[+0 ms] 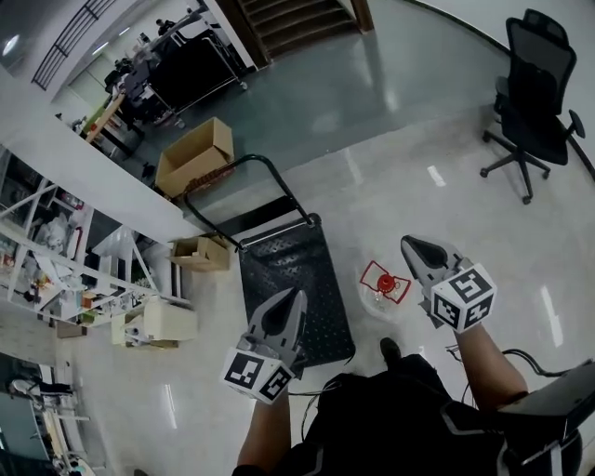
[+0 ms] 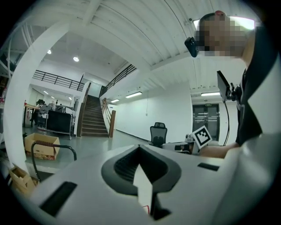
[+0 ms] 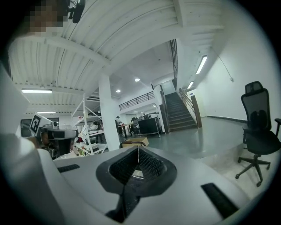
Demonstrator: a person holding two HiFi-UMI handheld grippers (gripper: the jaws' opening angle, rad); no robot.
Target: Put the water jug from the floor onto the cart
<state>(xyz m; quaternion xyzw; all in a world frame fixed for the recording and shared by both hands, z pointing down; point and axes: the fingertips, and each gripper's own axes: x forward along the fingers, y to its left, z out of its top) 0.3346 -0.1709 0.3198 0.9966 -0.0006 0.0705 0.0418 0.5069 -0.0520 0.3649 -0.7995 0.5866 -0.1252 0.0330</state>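
Observation:
The water jug [image 1: 384, 284], clear with a red cap and handle, stands on the pale floor just right of the black platform cart [image 1: 290, 270]. The cart's deck is bare, and its black loop handle [image 1: 244, 177] is at the far end. My left gripper [image 1: 298, 295] hovers over the cart's near end, shut, with nothing in it. My right gripper [image 1: 408, 243] hangs above and to the right of the jug, shut and empty. In the left gripper view the left gripper [image 2: 139, 147] points level into the hall. In the right gripper view the right gripper [image 3: 138, 148] does the same.
An open cardboard box [image 1: 194, 154] lies beyond the cart's handle and a smaller one [image 1: 201, 252] at its left. White shelving [image 1: 56, 270] lines the left. A black office chair [image 1: 536, 98] stands far right. Stairs [image 1: 297, 19] rise at the back.

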